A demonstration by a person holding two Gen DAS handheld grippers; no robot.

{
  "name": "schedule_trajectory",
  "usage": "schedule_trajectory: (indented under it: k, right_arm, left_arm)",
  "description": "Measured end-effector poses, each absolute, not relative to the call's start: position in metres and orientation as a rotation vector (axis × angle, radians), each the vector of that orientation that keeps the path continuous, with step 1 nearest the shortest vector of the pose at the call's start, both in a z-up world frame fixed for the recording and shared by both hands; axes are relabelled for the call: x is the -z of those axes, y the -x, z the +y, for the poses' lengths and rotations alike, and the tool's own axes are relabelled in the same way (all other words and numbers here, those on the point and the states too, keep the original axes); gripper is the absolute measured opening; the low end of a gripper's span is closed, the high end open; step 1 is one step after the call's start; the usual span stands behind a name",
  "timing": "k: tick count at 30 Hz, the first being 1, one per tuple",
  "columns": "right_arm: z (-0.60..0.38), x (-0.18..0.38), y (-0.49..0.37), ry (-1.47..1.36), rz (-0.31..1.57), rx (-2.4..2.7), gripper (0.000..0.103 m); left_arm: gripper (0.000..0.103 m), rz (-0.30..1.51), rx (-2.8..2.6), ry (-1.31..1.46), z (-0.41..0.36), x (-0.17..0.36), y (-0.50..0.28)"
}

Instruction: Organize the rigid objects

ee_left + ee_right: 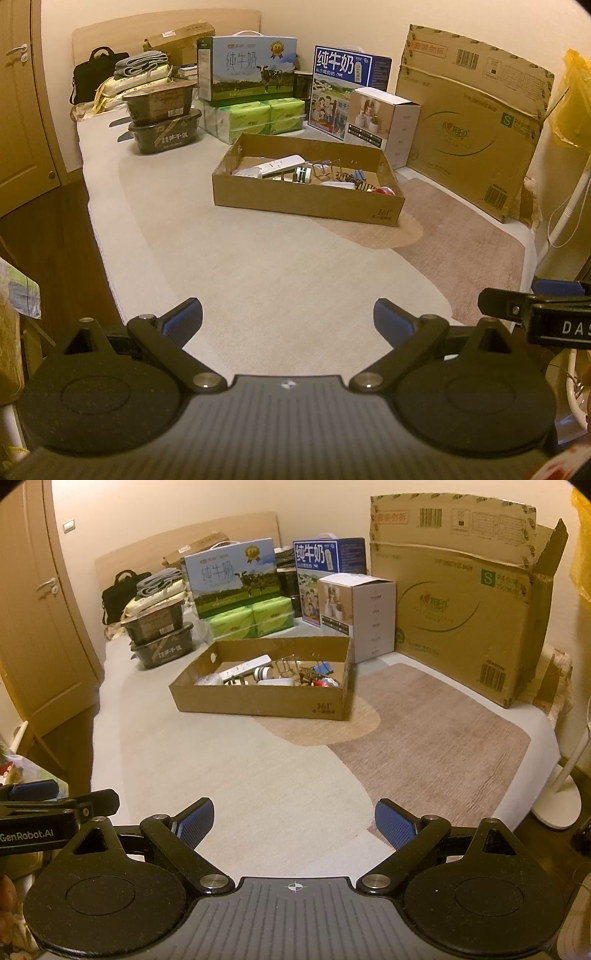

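Left wrist view: the left gripper is seen spread wide with nothing between its blue pads, and the right gripper is likewise released and empty. The small items, a white remote among them, lie jumbled in the shallow cardboard box well ahead on the mat. One item should be chosen, approached from above, and the box walls kept clear.

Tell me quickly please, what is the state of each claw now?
Left claw: open, holding nothing.
Right claw: open, holding nothing.
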State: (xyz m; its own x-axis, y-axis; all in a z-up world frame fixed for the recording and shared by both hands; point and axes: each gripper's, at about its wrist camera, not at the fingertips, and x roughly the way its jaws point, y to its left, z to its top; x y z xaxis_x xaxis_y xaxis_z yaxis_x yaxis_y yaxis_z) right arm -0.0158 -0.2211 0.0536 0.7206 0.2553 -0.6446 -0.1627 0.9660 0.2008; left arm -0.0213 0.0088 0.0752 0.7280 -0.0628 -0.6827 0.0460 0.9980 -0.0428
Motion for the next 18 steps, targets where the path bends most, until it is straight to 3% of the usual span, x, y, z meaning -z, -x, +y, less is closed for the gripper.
schedule_trajectory:
  k: [18]
  right_arm:
    - [-0.2203, -0.0470, 0.0149, -0.143, 0.745, -0.233, 0.093]
  left_arm:
    - [0.099, 0.763, 0.062, 0.033, 0.0108, -0.0686, 0.0197]
